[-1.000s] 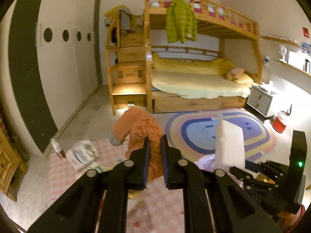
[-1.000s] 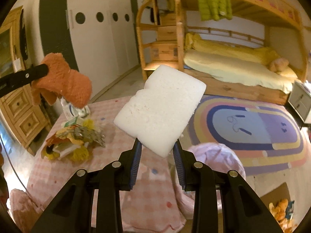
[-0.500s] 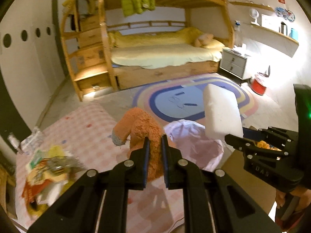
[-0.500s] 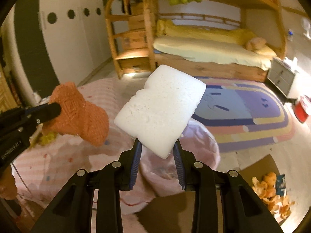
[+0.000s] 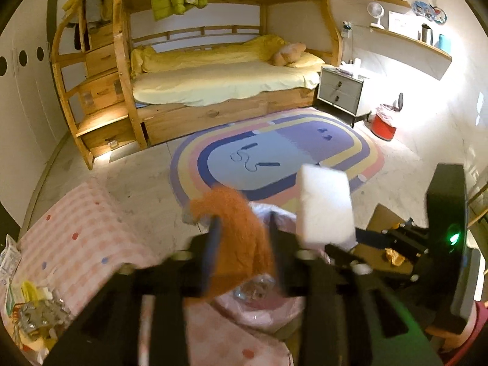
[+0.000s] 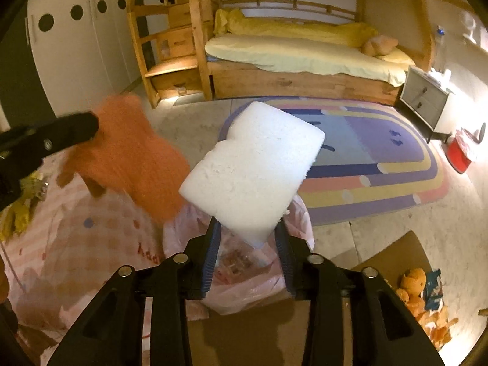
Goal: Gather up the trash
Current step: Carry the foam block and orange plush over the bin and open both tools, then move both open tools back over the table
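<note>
My left gripper (image 5: 244, 244) hangs over the open pink trash bag (image 5: 259, 308), and its jaws are opening. A fuzzy orange cloth (image 5: 235, 213) lies blurred between them, no longer pinched. In the right wrist view the orange cloth (image 6: 131, 158) sags below the left gripper (image 6: 76, 128). My right gripper (image 6: 247, 227) is also over the pink bag (image 6: 244, 283) with its jaws opening. A white foam block (image 6: 253, 167) stands with its lower corner between them. From the left wrist view the foam block (image 5: 323, 207) rises just right of the cloth.
A pile of wrappers (image 5: 33, 314) lies on the pink checked mat (image 5: 91, 228) at the left. Flat cardboard (image 6: 396, 259) with orange peels (image 6: 414, 289) lies to the right. Beyond are the striped rug (image 5: 274, 158), bunk bed (image 5: 213, 85), nightstand (image 5: 341, 91) and red bin (image 5: 384, 125).
Both grippers came down and across from the checked mat to over the pink bag. The left jaws have sprung apart and the cloth now blurs loose; the right jaws have widened slightly.
</note>
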`<state>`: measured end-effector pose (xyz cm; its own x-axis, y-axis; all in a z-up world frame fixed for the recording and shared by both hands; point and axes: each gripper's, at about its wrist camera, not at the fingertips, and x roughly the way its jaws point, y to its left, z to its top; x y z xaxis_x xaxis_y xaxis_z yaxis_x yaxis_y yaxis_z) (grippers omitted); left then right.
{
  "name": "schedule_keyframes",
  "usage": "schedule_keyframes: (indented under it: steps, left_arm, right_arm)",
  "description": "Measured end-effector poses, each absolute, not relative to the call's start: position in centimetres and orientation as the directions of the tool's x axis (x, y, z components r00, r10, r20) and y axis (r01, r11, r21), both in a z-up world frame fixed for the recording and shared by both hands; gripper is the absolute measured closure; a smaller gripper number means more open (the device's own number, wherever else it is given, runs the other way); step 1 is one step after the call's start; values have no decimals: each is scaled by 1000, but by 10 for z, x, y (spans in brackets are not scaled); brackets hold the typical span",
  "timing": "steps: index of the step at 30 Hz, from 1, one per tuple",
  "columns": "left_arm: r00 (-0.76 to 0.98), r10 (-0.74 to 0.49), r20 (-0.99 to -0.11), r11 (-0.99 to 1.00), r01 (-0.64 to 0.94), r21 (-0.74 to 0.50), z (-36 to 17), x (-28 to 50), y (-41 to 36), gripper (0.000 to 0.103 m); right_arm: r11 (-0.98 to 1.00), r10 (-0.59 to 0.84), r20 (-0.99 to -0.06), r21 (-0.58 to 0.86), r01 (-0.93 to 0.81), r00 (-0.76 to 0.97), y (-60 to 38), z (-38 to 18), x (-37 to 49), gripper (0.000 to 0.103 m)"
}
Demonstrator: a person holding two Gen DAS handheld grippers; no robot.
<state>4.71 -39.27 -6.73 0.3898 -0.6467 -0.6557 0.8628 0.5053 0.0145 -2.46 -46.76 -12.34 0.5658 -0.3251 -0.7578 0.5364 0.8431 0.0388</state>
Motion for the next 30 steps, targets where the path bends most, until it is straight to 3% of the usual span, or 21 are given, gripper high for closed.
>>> schedule_keyframes:
  steps: [1,12,30]
  left_arm:
    - [405,-643,-650,520,854,17,-67,50,-391,43]
    - [543,-544,-641,673,738,54,-54,67,-322,43]
    - [710,-355,-608,873,484,56,-30,58,-131,41]
  right_arm:
    - [843,-324,-758,41,537,566,-469,-125,-23,50]
    - [847,-286,-734,107,521,616,-445,-102,-34,49]
    - [969,-141,-682,53,241,718,-296,-42,16,49]
